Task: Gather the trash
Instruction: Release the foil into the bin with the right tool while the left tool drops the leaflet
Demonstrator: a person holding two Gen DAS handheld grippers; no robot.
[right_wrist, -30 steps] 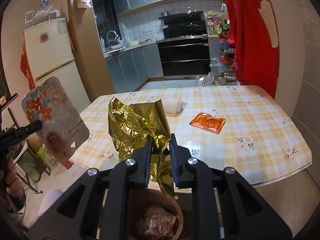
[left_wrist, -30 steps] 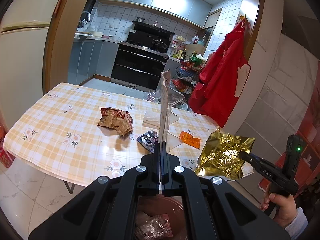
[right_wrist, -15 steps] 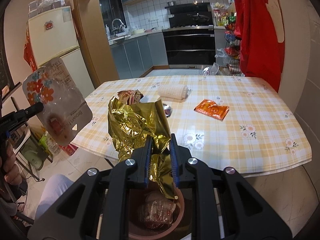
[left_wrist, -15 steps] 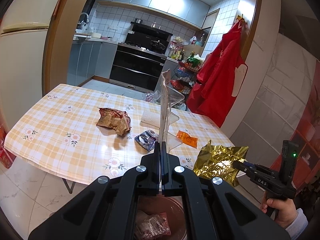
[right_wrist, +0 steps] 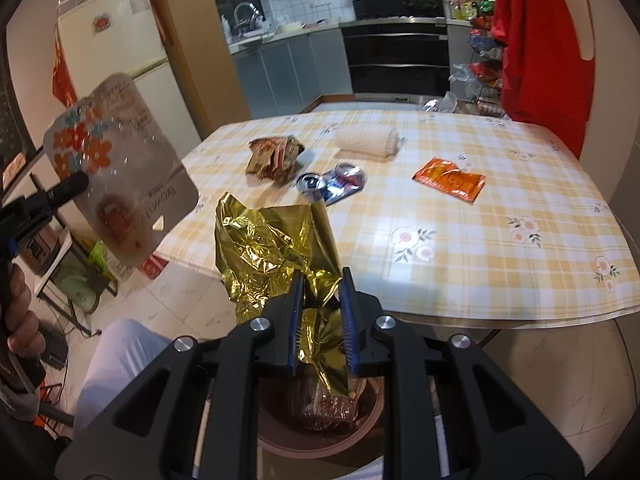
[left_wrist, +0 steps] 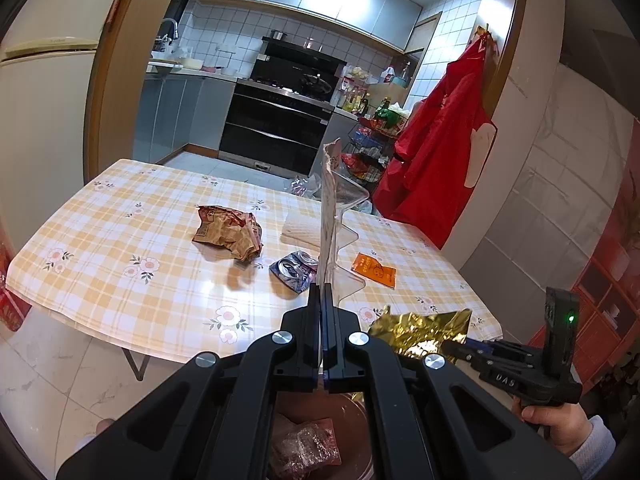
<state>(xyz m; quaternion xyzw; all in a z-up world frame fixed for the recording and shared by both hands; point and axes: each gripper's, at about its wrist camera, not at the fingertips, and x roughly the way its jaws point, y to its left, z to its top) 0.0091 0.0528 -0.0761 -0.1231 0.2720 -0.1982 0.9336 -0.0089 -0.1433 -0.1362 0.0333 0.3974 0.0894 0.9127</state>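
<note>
Crinkled, mirror-bright gold foil wrapper [right_wrist: 276, 248] between the ribbed blue pads of the matt black plastic right tool [right_wrist: 320, 292]. Clear, stiff, glossy plastic packaging [left_wrist: 334, 216] pinched in the left tool [left_wrist: 321, 300]. Ahead of both, glossy wipe-clean checked cover on the table [right_wrist: 500, 264]; dented shiny metal can [right_wrist: 334, 184], creased brown wrapper [left_wrist: 228, 232], slick orange sachet [right_wrist: 450, 178].

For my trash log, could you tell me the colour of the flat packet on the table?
Orange packet, clearest in the right wrist view.
</note>
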